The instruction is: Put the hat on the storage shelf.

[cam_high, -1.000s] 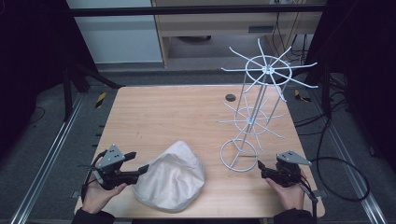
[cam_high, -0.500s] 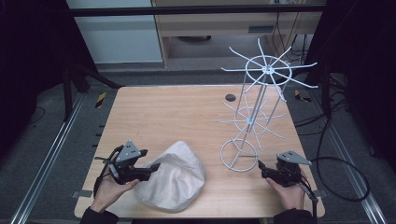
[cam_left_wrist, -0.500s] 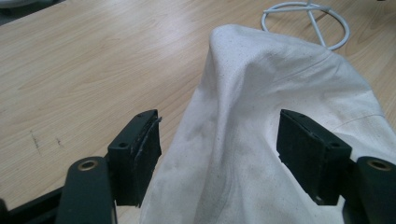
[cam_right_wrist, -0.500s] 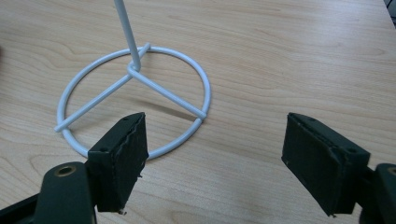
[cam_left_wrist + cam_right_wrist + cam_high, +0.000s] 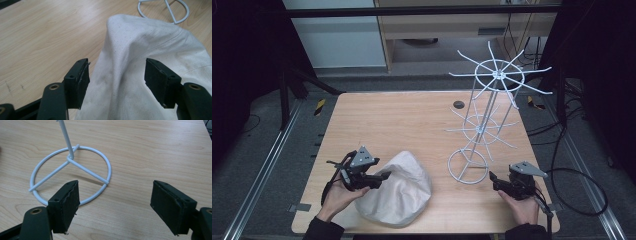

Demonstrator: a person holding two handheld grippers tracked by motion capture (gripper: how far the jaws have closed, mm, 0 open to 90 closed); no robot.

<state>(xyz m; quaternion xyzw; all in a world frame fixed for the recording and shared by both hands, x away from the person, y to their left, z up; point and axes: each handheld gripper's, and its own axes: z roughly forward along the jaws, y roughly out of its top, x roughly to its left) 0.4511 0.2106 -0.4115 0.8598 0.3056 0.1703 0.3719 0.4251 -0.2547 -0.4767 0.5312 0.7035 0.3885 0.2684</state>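
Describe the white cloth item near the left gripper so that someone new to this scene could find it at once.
On the wooden table, look at the near edge, left of the white wire rack. There lies a rumpled off-white cloth hat, with the left gripper at its left side. It is the one soft, fabric thing on the table; its neighbours are thin wire and hard black grippers.

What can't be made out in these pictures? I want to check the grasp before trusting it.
- Left tool: in the left gripper view its pads flank a fold of the white crumpled cloth bag; whether they press it yet is unclear.
- Bag's underside and contents: hidden by its own cloth.
- Small dark round thing on the wooden table, high view: too small to identify.
- White wire rack: its top is cut off in the right gripper view.
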